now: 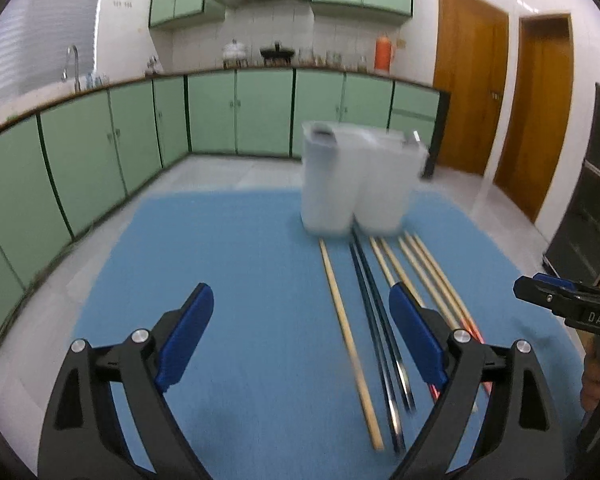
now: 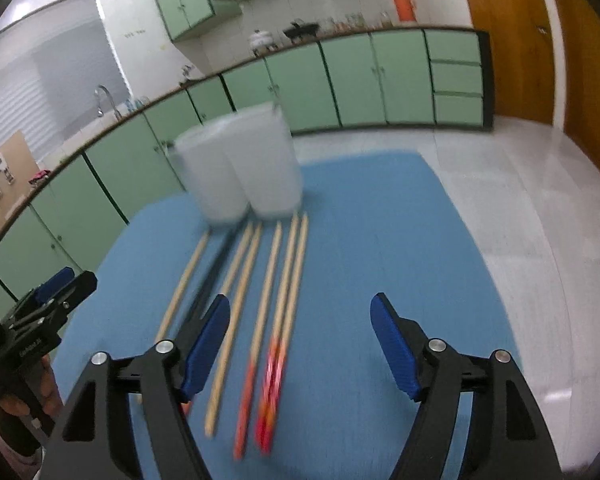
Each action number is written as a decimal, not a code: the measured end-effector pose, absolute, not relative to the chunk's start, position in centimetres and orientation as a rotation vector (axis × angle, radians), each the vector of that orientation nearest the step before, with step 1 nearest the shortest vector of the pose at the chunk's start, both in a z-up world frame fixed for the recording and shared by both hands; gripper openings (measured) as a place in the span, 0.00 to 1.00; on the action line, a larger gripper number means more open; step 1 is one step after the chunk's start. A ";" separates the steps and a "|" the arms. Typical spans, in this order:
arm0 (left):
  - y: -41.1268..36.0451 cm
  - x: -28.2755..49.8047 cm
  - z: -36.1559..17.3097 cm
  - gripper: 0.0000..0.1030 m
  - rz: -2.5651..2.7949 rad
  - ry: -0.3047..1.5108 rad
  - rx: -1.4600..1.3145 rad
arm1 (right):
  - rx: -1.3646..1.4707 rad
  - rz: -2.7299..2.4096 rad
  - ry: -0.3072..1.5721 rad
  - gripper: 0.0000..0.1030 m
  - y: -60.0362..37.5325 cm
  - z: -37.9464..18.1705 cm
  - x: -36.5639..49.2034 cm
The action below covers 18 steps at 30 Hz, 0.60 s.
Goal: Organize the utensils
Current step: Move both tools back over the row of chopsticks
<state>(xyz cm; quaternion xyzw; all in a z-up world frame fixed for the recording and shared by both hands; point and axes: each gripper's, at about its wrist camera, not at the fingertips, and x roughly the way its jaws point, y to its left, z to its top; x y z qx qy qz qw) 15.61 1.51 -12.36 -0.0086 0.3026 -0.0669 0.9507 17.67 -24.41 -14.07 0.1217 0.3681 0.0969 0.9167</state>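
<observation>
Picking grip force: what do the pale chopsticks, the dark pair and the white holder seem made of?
Pale tan chopsticks: probably bamboo or wood, matte. Dark glossy chopsticks: perhaps metal or lacquer, with bright glints. White twin-compartment holder: likely frosted plastic, translucent; blur leaves doubt.

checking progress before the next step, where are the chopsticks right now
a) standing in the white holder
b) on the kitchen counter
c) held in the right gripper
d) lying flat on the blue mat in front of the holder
d: the chopsticks lie side by side on the blue mat just in front of the white holder, while the left gripper and the right gripper both stand open and grip nothing.
</observation>
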 end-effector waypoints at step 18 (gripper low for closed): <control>0.7 11.6 -16.6 0.71 -0.114 0.779 -0.008 | 0.130 0.245 0.874 0.20 -21.4 -18.1 11.4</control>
